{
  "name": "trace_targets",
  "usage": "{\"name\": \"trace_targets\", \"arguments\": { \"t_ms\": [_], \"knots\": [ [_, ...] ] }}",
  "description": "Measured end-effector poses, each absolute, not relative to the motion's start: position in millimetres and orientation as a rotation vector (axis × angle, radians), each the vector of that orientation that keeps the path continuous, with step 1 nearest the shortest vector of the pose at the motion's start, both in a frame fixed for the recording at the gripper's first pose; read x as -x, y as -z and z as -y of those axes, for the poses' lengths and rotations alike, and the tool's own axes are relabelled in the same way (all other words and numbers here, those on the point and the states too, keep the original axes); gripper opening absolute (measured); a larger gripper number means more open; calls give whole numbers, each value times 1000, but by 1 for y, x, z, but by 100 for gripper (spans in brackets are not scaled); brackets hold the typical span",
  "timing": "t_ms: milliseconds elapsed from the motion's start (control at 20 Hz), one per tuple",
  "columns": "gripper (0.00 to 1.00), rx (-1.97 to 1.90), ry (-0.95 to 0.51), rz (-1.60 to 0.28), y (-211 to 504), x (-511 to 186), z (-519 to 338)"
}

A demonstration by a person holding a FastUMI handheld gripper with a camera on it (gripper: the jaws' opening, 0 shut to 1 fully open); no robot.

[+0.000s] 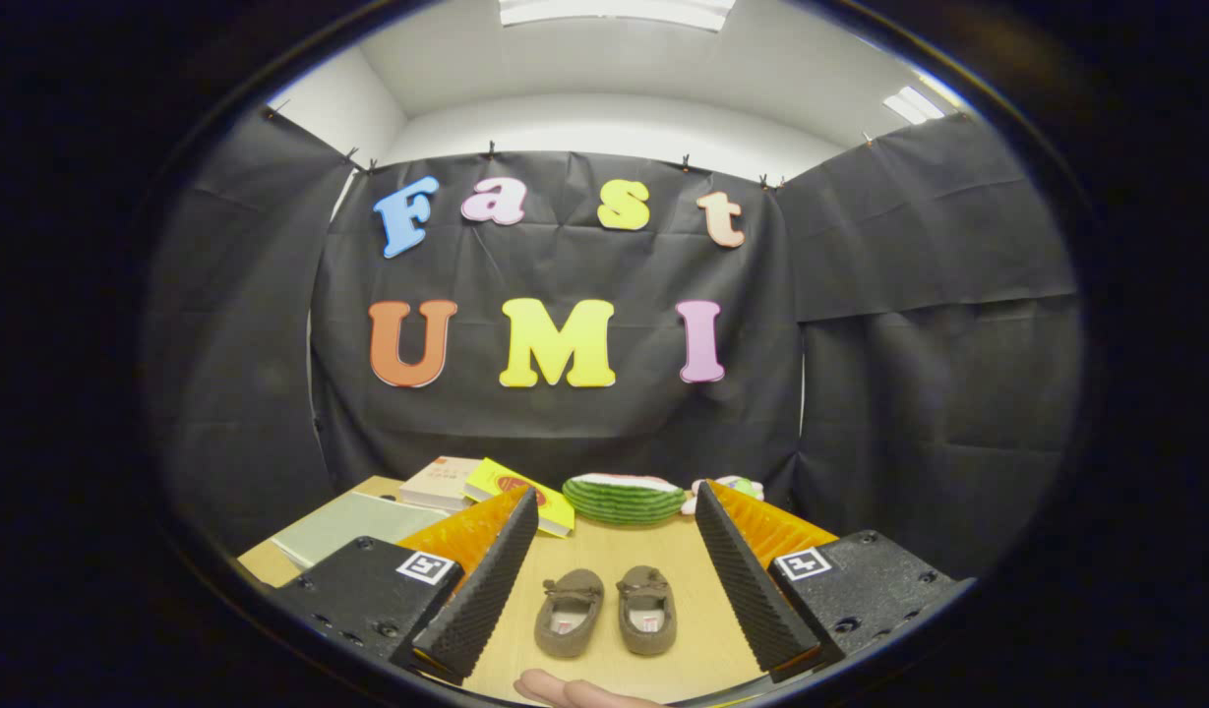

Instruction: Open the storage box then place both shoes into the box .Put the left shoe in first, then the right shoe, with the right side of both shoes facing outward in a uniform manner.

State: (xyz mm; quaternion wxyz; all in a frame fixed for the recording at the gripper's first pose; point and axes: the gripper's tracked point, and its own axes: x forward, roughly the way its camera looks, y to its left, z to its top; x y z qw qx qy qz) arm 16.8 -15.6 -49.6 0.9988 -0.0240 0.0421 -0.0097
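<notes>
Claw [614, 580] stands spread and empty above the pale wooden tabletop [697, 629], two small brown fabric slip-on shoes [607, 610] side by side between its fingers (storage box unopened, by judgement); risk: taking a shoe first, or the wrong one.

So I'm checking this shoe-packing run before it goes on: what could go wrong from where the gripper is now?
The two shoes lie close side by side between the open gripper fingers, so closing could nudge or catch both rather than the left one alone. A fingertip rests on the table just before the shoes and could get in the way. The books and watermelon-slice toy beyond crowd the far edge.
</notes>
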Motion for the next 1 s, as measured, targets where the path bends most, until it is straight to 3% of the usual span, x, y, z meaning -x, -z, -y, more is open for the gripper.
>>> {"name": "trace_targets", "arguments": {
  "t_ms": [450,1000],
  "knots": [
    [100,23,-16,-214,101,-57,11],
    [100,-183,-288,-498,184,-117,-40]
  ]
}}
